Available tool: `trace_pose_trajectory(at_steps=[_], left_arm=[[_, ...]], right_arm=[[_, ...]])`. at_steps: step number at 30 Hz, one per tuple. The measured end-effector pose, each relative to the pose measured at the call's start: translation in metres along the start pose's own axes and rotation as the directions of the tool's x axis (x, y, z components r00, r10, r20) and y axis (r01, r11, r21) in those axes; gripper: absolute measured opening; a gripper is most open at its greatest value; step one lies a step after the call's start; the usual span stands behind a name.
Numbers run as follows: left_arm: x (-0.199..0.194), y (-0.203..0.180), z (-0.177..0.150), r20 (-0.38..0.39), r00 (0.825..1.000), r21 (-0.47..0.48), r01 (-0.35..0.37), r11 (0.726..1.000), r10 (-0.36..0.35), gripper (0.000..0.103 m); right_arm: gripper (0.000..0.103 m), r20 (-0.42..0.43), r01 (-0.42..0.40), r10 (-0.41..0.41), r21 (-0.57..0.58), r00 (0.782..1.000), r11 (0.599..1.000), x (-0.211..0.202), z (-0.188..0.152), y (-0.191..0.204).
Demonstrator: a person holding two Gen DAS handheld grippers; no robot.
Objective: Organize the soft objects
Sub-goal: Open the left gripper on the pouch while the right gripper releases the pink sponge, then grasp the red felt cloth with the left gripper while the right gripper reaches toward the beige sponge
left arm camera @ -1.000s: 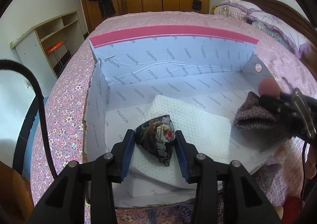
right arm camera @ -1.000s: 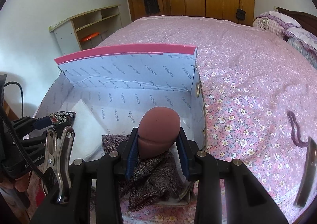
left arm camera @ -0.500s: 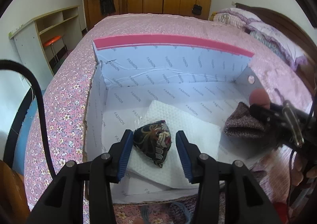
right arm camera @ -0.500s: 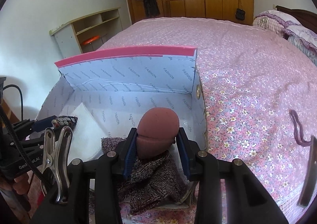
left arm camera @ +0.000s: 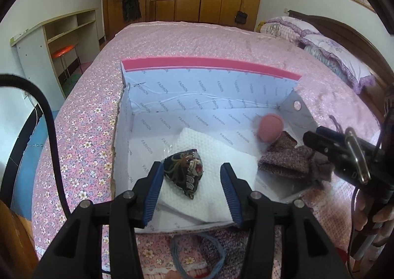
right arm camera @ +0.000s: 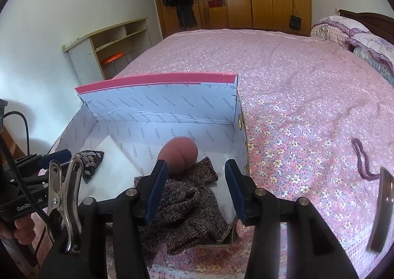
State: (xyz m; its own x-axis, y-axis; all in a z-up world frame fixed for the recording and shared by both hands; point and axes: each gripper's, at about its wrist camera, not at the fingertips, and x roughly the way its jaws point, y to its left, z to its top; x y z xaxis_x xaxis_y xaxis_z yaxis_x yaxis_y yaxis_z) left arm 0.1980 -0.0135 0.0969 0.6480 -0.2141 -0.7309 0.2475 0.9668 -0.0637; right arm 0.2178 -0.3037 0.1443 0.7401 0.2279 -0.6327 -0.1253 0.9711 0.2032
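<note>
Pink-rimmed and lined in pale printed paper, one open box [left arm camera: 209,86] sits on the flowered bedspread [right arm camera: 307,111], and inside it we count four soft things: one dark patterned pouch [left arm camera: 186,171] on one white quilted cloth [left arm camera: 216,155], one knitted garment [right arm camera: 187,195] in the box's right corner, and one blurred pink ball [right arm camera: 181,157] at its far edge. Our left gripper [left arm camera: 192,189] and right gripper [right arm camera: 194,189] have both just been opening — jaws released, the pouch and ball lying free of the pads. The garment spills over the box's near wall — our gripper bodies hide its end.
</note>
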Motion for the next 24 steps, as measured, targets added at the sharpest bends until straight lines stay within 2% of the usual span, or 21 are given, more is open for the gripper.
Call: trace_pose_trajectory(at_steps=[13,24], left_arm=[[-0.044,0.005,-0.019,0.031,0.999,-0.002,-0.008,1.000,0.008,0.050],[-0.070,-0.002,-0.046,0.019,1.000,0.008,0.012,1.000,-0.013,0.052]], right_arm=[[0.050,0.033,-0.027,0.027,-0.002,0.999,1.000,-0.040,-0.012,0.008],[0.050,0.021,-0.032,0.032,0.002,0.999,0.999,-0.072,-0.044,0.013]])
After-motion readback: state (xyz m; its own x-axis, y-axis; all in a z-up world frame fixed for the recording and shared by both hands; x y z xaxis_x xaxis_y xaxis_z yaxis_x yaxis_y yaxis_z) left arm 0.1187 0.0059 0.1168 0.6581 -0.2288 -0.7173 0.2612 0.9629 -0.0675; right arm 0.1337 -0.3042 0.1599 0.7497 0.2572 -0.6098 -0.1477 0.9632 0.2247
